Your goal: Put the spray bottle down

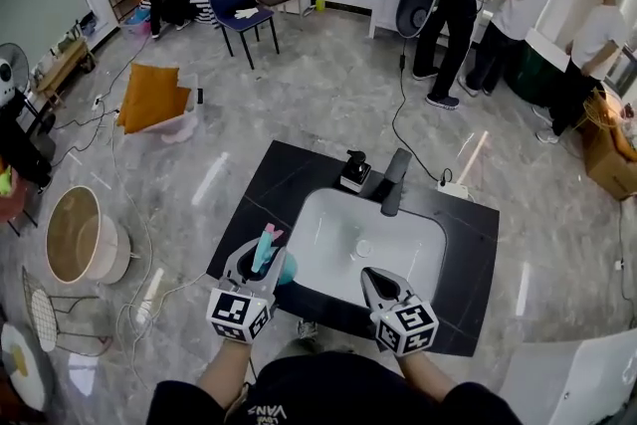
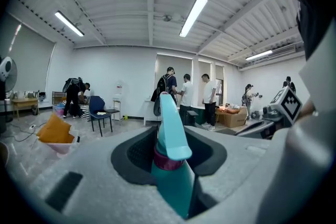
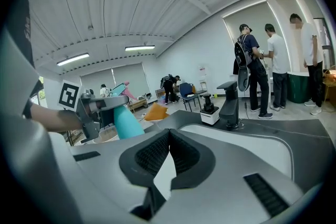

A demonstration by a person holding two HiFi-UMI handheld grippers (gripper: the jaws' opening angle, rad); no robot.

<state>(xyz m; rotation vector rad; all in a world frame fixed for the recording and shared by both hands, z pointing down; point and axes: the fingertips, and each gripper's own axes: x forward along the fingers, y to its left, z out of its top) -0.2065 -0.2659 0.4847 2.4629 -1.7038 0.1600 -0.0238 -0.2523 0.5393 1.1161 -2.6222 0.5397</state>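
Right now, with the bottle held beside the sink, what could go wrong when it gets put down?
1. The left gripper holds the spray bottle right at the rim of the sink; set down there, it might tip into the basin.
2. The bottle leans in the jaws, so landing on an edge could topple it.
3. The shut, empty right gripper is close by and could knock it.

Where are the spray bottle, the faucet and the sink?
spray bottle (image 2: 174, 183), left gripper view, teal body.
faucet (image 1: 396, 179), head view, black spout.
sink (image 1: 328, 239), head view, bare white basin.
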